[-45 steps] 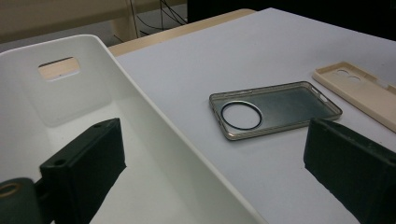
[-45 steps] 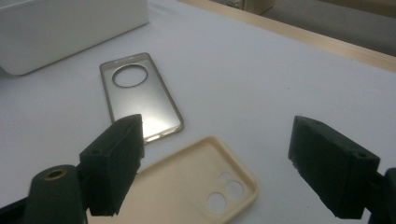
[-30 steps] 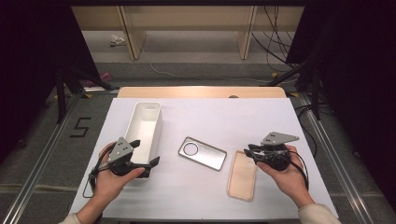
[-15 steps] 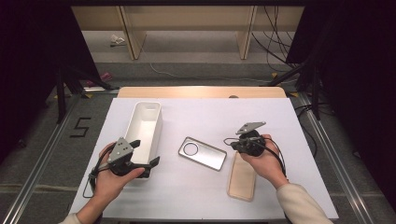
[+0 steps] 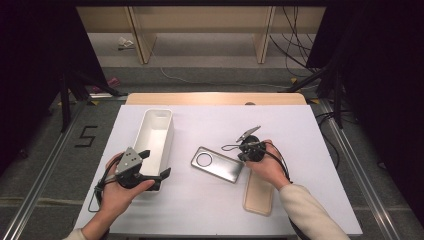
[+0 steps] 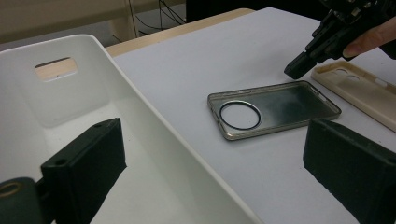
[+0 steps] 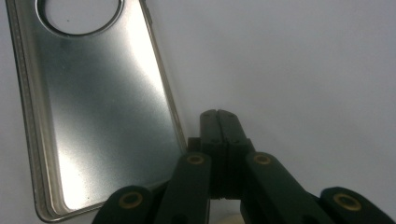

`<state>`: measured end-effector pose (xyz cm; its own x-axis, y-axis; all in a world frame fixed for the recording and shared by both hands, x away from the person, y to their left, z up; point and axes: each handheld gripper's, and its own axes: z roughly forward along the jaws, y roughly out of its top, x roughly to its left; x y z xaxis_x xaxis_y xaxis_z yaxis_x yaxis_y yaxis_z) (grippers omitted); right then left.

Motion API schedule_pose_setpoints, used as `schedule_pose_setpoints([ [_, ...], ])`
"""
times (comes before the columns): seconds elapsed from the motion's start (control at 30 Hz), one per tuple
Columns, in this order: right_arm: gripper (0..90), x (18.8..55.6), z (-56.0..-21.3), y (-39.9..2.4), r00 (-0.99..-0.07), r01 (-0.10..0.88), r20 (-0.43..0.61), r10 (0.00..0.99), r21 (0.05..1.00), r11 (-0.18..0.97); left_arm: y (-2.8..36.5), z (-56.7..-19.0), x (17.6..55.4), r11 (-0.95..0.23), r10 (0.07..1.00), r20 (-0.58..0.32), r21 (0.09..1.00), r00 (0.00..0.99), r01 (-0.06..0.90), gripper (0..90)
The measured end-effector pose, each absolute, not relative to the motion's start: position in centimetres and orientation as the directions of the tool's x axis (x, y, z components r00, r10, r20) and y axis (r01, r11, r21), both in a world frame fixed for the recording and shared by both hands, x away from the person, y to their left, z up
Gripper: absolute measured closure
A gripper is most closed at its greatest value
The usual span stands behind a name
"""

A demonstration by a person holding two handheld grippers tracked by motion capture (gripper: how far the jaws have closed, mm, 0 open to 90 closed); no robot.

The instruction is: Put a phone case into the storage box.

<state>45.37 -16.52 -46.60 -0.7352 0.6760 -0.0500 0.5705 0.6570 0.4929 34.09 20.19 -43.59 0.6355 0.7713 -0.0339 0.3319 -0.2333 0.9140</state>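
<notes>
A silver-grey phone case [image 5: 216,165] with a round cutout lies open side up at the table's middle. My right gripper [image 5: 241,156] is shut and empty, its tips pointing down at the table just beside the case's right end [image 7: 102,107]. The closed tips [image 7: 218,114] hover next to the case's long rim. A beige phone case [image 5: 259,192] lies under the right forearm. My left gripper [image 5: 157,162] is open and straddles the near right wall of a white bin [image 5: 157,131], one jaw inside and one outside, without touching it.
The white bin [image 6: 140,121] is empty and has a handle slot in its far end. The beige case [image 6: 359,91] lies right of the grey case [image 6: 280,105]. A white sheet [image 5: 300,125] covers the table; dark stands flank it.
The right hand has moved left and lower, from above the beige case to the grey case's right end. The left hand has stayed where it was.
</notes>
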Motion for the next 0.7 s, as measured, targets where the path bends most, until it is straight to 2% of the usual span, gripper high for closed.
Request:
schedule_pose_setpoints([
  [0.37, 90.0, 44.8, -46.6, -16.2, -0.76, 0.568, -0.044, 0.648, 0.44, 0.696, 20.2, -43.6, 34.1, -0.233, 0.771, -0.035, 0.914, 0.636, 0.332, 5.3],
  [0.7, 90.0, 42.6, -46.2, -14.8, -0.801, 0.55, -0.02, 0.598, 0.369, 0.749, 20.2, -43.5, 34.0, -0.231, 0.771, -0.036, 0.915, 0.636, 0.331, 5.3],
])
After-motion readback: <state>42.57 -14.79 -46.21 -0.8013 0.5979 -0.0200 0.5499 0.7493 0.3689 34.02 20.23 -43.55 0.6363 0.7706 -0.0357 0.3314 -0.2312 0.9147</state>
